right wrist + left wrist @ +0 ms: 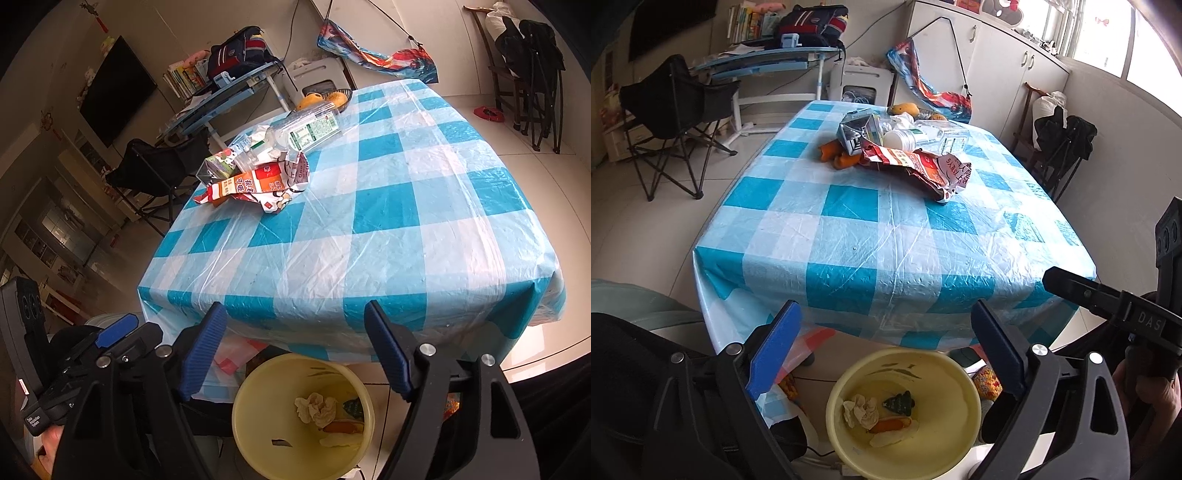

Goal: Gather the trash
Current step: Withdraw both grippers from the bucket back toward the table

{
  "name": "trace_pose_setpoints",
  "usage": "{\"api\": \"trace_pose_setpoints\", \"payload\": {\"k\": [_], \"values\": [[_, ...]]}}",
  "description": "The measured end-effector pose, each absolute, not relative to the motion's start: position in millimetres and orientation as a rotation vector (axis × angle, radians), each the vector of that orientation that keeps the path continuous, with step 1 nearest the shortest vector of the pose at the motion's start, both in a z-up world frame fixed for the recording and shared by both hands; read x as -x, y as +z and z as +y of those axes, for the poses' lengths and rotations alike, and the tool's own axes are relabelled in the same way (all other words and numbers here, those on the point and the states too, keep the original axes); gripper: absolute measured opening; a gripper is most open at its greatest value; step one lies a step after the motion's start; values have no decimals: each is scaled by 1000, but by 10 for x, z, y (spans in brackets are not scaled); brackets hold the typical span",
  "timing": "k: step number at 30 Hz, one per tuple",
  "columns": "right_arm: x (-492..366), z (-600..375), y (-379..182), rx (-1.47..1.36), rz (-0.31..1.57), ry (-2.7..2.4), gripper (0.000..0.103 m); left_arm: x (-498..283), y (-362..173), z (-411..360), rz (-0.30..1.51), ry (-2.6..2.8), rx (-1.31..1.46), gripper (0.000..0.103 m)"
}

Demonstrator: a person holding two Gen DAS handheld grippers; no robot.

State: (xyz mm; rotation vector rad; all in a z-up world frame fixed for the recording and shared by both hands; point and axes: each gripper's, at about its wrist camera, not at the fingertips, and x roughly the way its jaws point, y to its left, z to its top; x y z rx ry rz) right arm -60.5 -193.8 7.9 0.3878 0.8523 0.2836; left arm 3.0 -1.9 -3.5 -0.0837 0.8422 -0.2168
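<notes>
Below the table's near edge, the yellow bin [905, 413] already holds a crumpled tissue [860, 410] and peels. Both the left gripper [886, 354] and right gripper [295, 350] hang above it, jaws apart, empty. Snack wrapper [923, 164], milk carton [858, 134] and plastic bottle [923, 138] remain near the far edge.

From my right wrist camera, the right gripper [295, 347] hangs with blue-padded jaws spread and nothing between them, above a yellow bin [258, 454] on the floor at the near edge of the table [388, 229]. The bin holds a crumpled tissue [316, 406] and an orange scrap [338, 427]. On the blue-and-white checked cloth, at the far left corner, I see a heap of trash: a clear plastic bottle [310, 129], a small carton [218, 168] and a torn snack wrapper [255, 188]. The left gripper [114, 334] shows at lower left.
</notes>
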Motion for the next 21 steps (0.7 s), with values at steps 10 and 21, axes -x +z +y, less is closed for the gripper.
{"api": "trace_pose_setpoints", "payload": {"k": [10, 21], "values": [[600, -1905, 82, -373, 852, 289, 77, -32, -51, -36, 836, -202, 73, 90], [600, -1900, 81, -372, 851, 289, 77, -41, -53, -44, 832, -200, 71, 91]]}}
